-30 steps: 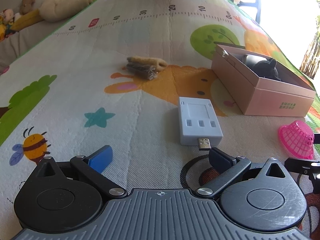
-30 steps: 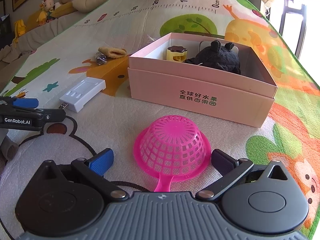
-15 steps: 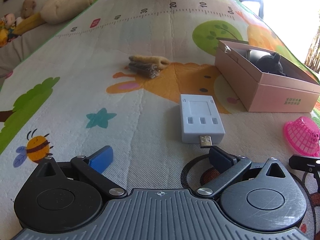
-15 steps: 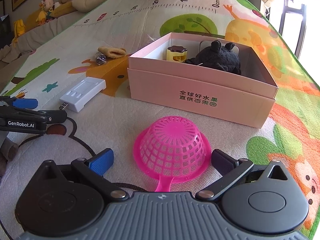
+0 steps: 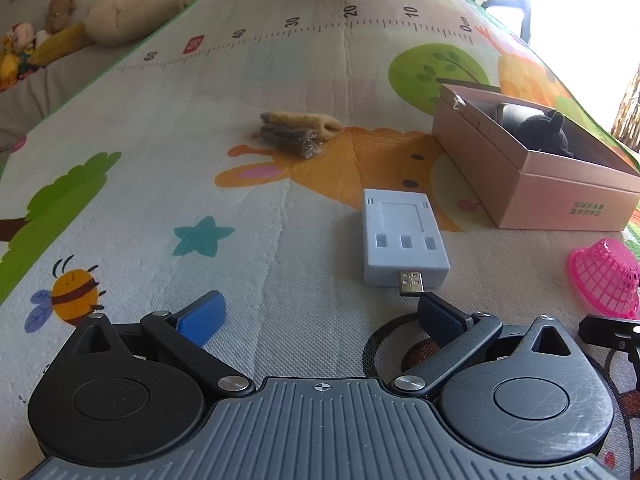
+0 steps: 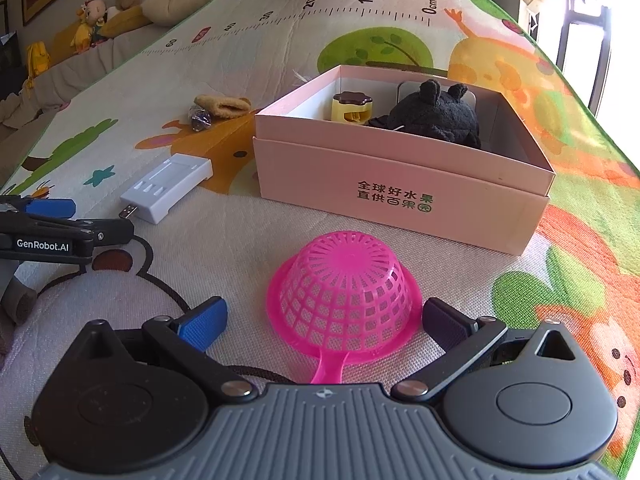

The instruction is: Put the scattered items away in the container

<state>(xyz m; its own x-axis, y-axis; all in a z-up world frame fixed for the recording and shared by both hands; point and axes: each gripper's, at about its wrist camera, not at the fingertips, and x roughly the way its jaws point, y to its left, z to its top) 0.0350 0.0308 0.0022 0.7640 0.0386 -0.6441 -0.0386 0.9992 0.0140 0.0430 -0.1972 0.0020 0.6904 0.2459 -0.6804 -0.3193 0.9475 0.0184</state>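
Right wrist view: right gripper released, jaws wide, straddling the upturned pink strainer w/ its handle pointing back toward the gripper body. Strainer sits on the play mat, just near of the pink box. Box already holds a black plush and a yellow toy.

Left wrist view: left gripper also released, holding nothing. White USB device lies on the mat just beyond it, plug end near the right finger, i.e. off to the right of the gap, not centred. Further off, a tan pouch and a dark wrapped item lie touching, well apart from the box.

Risks, as I judge them:
- Strainer dome is thin mesh and rounded; closing on it could squash it or squirt it out fwd.
- Left gripper closing from here would likely catch only the device's corner or plug and spin it.
- Grippers sit near each other; a lift toward the box could clash.

Hard to tell: box far-right corner and whatever's under the plush are hidden; the wrapped item's contents unreadable; strainer is cut off at the left view's edge; window glare washes out the far right.
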